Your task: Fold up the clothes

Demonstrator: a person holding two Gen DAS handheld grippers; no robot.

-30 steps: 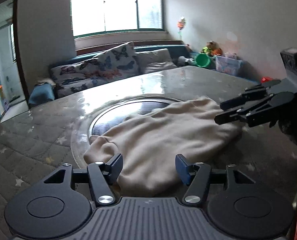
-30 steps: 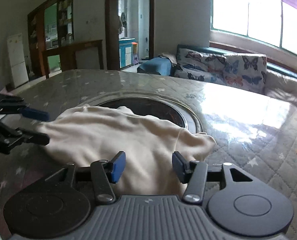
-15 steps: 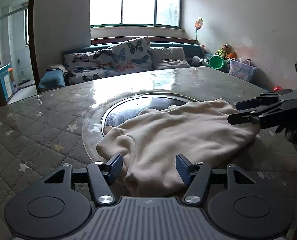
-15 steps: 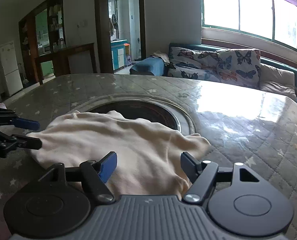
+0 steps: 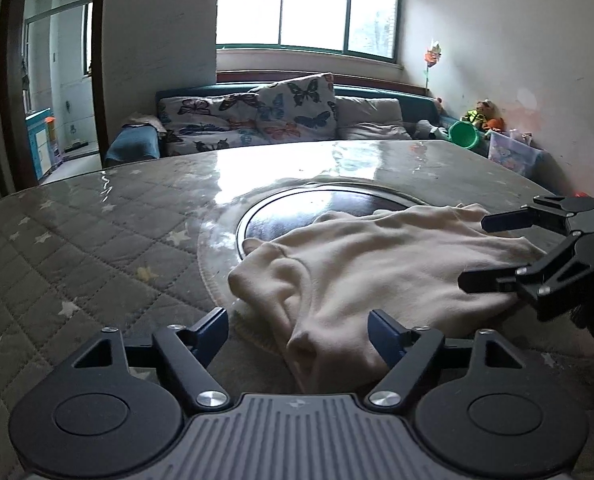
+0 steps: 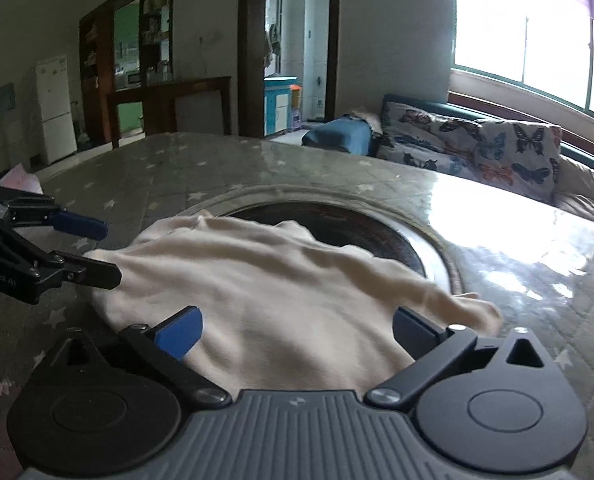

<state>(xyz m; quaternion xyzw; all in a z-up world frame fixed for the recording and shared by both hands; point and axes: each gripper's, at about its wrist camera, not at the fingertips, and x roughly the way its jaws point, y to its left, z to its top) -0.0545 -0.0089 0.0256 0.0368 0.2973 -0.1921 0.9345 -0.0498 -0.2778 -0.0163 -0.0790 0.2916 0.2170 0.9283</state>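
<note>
1. We see a cream garment (image 5: 377, 264) lying rumpled on a table (image 5: 77, 248) covered with a quilted, star-printed cloth under a glossy clear sheet; part of the garment overlaps the dark round inset (image 5: 297, 216) at the table's middle.

2. Our left gripper (image 5: 299, 330) sits low at the garment's near edge, its jaws opening. A bunched fold of the cloth lies between the blue pads (image 5: 213, 330), but the pads stand clear of it on both sides, so nothing is gripped.

3. Our right gripper (image 6: 297, 330) is at the opposite edge of the garment, jaws spread wide and opening too. The cloth runs between its fingers (unpinched, as far as the right wrist view shows), and the far corner of the fabric looks blurred.

4. In each wrist view the other gripper enters from the side, its two fingers parted, tips over or just beside the garment's edge: the right one (image 5: 481, 254) in the left view, the left one (image 6: 103, 252) in the right view.

5. Behind the table stand a sofa with butterfly-print cushions (image 5: 257, 120) under a bright window (image 5: 309, 4), and a green bucket (image 5: 463, 134) among toys in the corner.
</note>
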